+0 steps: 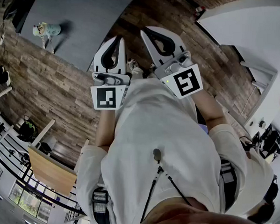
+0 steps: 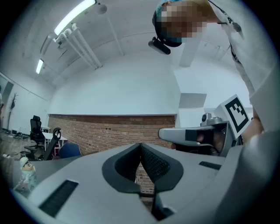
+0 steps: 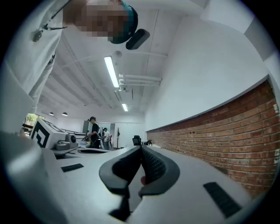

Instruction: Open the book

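Note:
No book shows in any view. In the head view both grippers are held level in front of the person's white shirt (image 1: pixel 155 132), above the wooden floor. My left gripper (image 1: pixel 120 38) is shut, its dark pads meeting at the tips with nothing between them (image 2: pixel 140 144). The right gripper (image 1: pixel 143 31) is shut too and holds nothing (image 3: pixel 141 148). They sit side by side, a small gap apart. Each one shows in the other's view: the right gripper (image 2: pixel 192 133) and the left gripper (image 3: pixel 65 142).
Below lies a plank floor (image 1: pixel 49 86) with a grey rug (image 1: pixel 79 18) and a small toy figure (image 1: pixel 46 30) on it. A white table (image 1: pixel 247 24) stands at right, a wooden desk (image 1: pixel 47 172) at left. A brick wall (image 2: pixel 109 131) and distant people (image 3: pixel 94 129) are ahead.

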Tool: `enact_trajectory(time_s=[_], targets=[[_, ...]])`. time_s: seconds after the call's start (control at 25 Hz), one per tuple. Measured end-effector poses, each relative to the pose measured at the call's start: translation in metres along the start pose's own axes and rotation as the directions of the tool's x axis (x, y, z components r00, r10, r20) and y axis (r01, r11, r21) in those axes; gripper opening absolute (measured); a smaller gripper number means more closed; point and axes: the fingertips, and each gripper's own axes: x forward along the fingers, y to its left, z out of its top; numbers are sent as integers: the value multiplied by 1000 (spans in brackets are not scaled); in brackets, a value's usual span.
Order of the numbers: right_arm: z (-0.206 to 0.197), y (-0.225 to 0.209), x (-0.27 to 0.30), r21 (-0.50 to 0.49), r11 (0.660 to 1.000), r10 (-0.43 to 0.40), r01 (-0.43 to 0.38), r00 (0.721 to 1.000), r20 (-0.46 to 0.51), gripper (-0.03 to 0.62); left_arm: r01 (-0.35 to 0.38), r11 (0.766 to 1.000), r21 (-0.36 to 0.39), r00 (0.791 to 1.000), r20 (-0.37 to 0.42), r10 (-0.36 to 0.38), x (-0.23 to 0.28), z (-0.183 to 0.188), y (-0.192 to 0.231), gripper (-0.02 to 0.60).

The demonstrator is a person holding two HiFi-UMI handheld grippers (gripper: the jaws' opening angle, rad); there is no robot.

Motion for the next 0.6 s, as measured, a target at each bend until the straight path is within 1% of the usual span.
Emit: enact_trajectory(time_s=[0.12, 0.24, 0.4, 0.6], targets=[[-8, -8, -26, -13, 999, 29, -29, 998, -49, 35, -26, 999, -25, 1000, 7, 26, 1, 1, -23, 22], [-12, -9, -41, -10, 999, 36, -37, 997, -70, 35, -35, 999, -36, 999, -9, 35, -2, -5, -34, 21], [-17, -3, -45, 2, 998, 56, -56, 994, -89, 35, -58, 998, -36, 998, -14, 58, -7, -9, -32, 22], [-21, 5, -38, 16, 998, 66, -65, 993, -95, 35, -69, 997, -33, 998, -12, 69, -12, -11, -24, 21]])
